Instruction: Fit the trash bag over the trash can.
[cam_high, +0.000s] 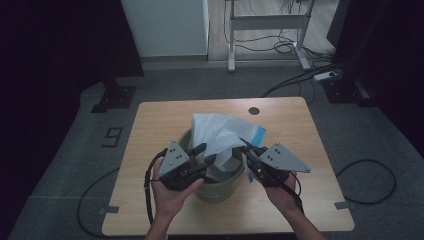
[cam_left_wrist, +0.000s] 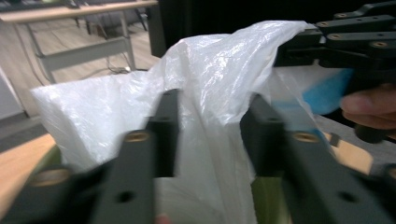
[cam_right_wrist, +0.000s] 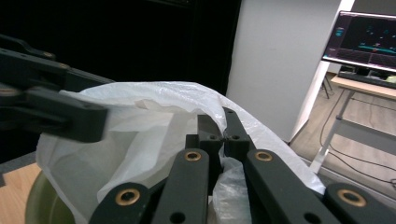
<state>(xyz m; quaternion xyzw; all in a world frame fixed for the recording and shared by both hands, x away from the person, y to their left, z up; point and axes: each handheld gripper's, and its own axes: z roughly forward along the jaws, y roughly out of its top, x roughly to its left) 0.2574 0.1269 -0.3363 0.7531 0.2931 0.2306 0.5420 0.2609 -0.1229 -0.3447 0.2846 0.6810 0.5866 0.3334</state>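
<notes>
Thin white crinkled plastic bag (cam_high: 220, 134), bunched over the olive-green round bucket (cam_high: 220, 189) at frame centre, could tear or slip, since the right gripper (cam_right_wrist: 223, 122) pinches one fold while the left gripper (cam_left_wrist: 210, 105) gapes around another.

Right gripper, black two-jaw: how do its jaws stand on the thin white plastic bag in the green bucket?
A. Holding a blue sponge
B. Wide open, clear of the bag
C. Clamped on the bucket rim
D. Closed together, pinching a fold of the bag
D: in the right gripper view the right gripper has its jaws together on a fold of the white plastic bag, above the green bucket.
</notes>
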